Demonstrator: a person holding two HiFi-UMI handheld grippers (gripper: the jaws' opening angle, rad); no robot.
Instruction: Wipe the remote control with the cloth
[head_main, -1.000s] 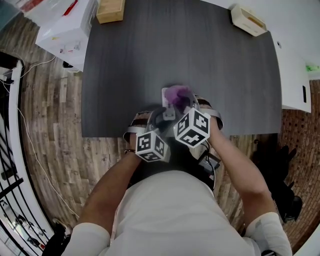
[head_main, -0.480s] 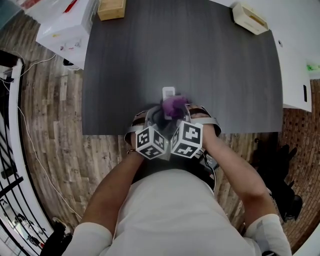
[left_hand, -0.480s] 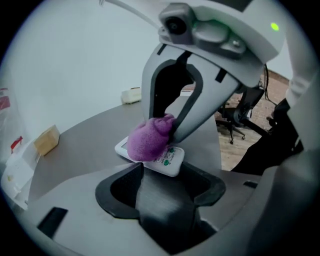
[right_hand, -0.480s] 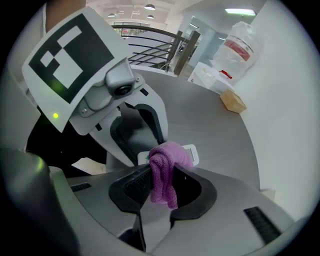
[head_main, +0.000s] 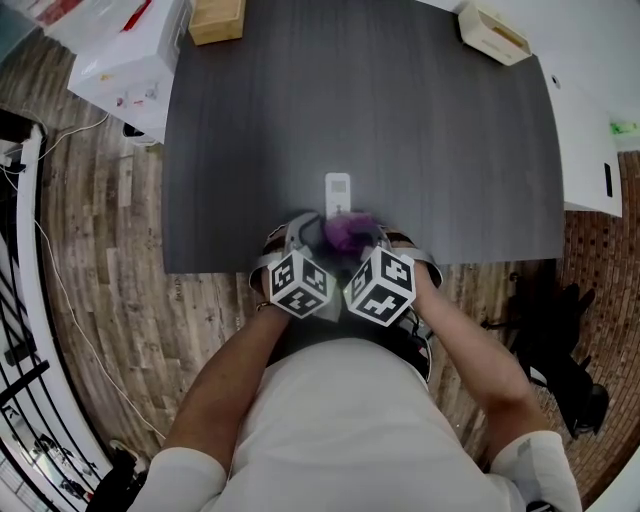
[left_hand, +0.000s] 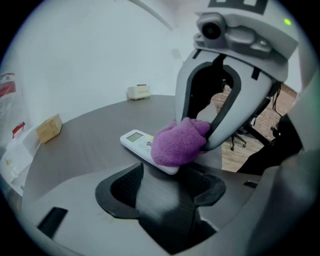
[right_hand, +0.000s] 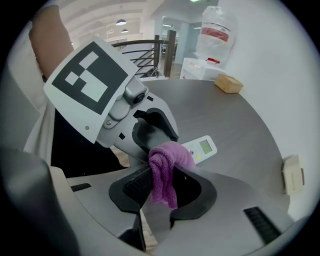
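— Dark grey table, fine wood grain, over a plank floor: where does the remote control lie?
— Close to the table's near edge, about midway along it, its length running toward the far edge. A slim white plastic bar, rounded corners, small greenish display at the far end.
— And the right gripper?
— Pointed steeply down over the remote's near end, jaws closed on a purple cloth. Soft and fuzzy, the cloth is bunched into a fold between the ribbed black pads and rests on the remote's near half; the display end lies uncovered.
— The left gripper?
— Just beside the right one, at the same near edge. Its jaws stand well apart and have just been opening; they grip nothing. The remote's near end sits just ahead of the gap between them, neither pad pressing on it.
— Anything else on the table?
— A wooden box at the far left corner and a pale holder at the far right corner, both well apart from the remote.
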